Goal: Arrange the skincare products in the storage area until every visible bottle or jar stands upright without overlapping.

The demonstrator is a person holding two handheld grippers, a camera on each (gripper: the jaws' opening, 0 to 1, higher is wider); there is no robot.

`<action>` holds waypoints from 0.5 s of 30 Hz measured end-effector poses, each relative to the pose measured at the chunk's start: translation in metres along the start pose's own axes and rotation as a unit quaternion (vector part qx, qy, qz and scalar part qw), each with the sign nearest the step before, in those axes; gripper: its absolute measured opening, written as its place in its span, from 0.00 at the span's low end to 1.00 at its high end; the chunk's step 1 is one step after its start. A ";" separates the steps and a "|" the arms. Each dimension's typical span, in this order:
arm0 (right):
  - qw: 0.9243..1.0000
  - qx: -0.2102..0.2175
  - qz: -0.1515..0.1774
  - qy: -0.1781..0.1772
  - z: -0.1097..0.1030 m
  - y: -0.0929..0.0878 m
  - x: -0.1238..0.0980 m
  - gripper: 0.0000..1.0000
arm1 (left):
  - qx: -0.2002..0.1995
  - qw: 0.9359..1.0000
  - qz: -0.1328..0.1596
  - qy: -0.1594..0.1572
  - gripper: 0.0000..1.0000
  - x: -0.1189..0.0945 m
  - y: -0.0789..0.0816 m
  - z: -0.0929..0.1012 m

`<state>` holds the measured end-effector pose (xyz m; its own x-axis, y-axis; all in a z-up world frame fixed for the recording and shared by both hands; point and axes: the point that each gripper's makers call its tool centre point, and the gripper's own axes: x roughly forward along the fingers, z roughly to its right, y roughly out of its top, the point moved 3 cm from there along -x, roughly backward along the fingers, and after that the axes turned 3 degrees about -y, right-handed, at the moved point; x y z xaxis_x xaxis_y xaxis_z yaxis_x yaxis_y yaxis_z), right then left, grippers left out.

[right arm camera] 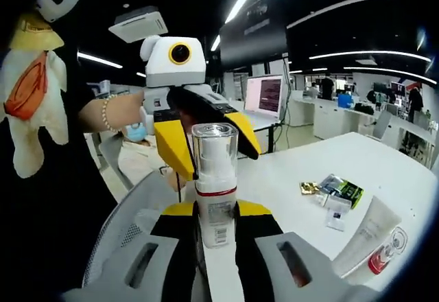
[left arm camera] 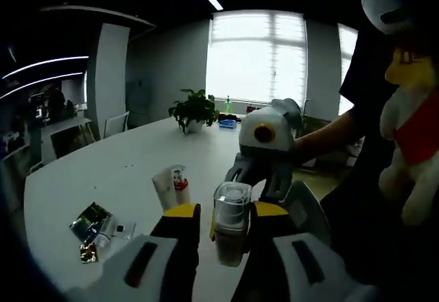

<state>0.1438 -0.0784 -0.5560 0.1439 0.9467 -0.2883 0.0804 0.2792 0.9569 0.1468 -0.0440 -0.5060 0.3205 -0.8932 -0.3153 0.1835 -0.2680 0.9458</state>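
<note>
In the left gripper view, the left gripper (left arm camera: 225, 213) has its yellow-tipped jaws closed on a pump bottle (left arm camera: 230, 224) with a clear cap, which stands upright between them above the near edge of the white table (left arm camera: 103, 171). The right gripper (left arm camera: 264, 178) comes in from the right, held by a person's hand, and its dark jaws reach down to the bottle from the far side; whether they press on it I cannot tell from this view. On the table, a white tube (left arm camera: 163, 189) and a small bottle with a red band (left arm camera: 180, 184) lie close together near the middle. Some sachets (left arm camera: 96, 226) lie toward the near left edge. A potted plant (left arm camera: 194, 112) stands at the far edge, in front of a bright window (left arm camera: 257, 55).

In the right gripper view, the right gripper (right arm camera: 216, 213) has its jaws on both sides of the lower part of the same pump bottle (right arm camera: 215, 185), which is upright and has a red band and a label. The jaws look tight against it. The left gripper (right arm camera: 206, 144) meets the bottle from behind, its yellow jaws on each side of the clear cap. On the table (right arm camera: 288, 171), a white tube (right arm camera: 363, 237) lies near the right edge with a small red-capped item (right arm camera: 387, 250) touching it, and the sachets (right arm camera: 333, 192) lie farther in. A grey chair back (right arm camera: 130, 226) is below the grippers.
</note>
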 end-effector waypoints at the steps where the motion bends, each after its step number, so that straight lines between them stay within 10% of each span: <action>1: 1.000 -0.001 0.001 0.000 0.001 0.000 0.001 0.19 | -0.002 1.000 -0.003 0.000 0.26 0.000 -0.002 0.000; 15: 0.999 -0.029 -0.021 0.011 0.004 -0.023 0.015 0.19 | 0.014 0.998 -0.062 0.023 0.20 0.010 -0.028 -0.001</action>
<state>0.1479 -0.0714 -0.5820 0.1200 0.9372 -0.3275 0.0290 0.3264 0.9448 0.1453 -0.0448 -0.5356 0.3394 -0.8351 -0.4330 0.1981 -0.3866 0.9007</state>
